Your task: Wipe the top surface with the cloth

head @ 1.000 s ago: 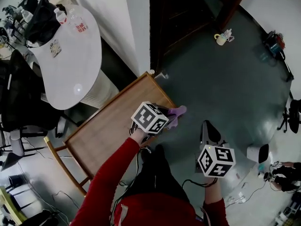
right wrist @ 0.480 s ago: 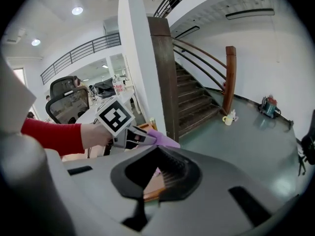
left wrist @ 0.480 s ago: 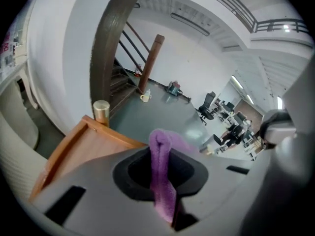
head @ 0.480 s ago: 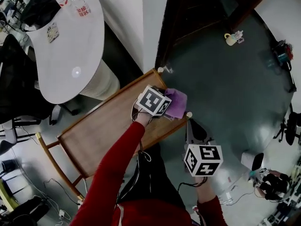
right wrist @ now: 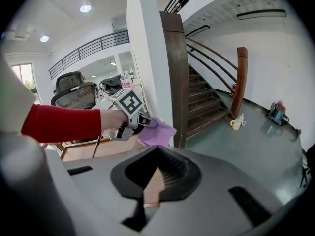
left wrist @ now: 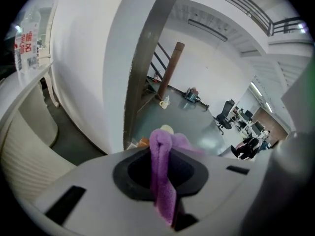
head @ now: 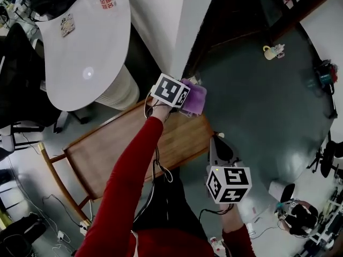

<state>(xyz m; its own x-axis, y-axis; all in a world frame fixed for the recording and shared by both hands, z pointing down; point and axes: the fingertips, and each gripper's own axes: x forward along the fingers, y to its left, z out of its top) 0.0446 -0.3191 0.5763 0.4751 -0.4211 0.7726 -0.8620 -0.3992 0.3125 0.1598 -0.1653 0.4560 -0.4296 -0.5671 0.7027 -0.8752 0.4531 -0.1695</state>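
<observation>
The room is bright, with soft light all over. Two round ceiling lamps glow up high in the right gripper view. A small shiny spot sits on the white table, and the green floor shines a little (like wet paint). Both gripper views are round with black corners, and straight lines bend near the edges. The purple cloth close to the camera looks fuzzy. Shadows are faint.

Left tongs with cloth, slid farther forward
</observation>
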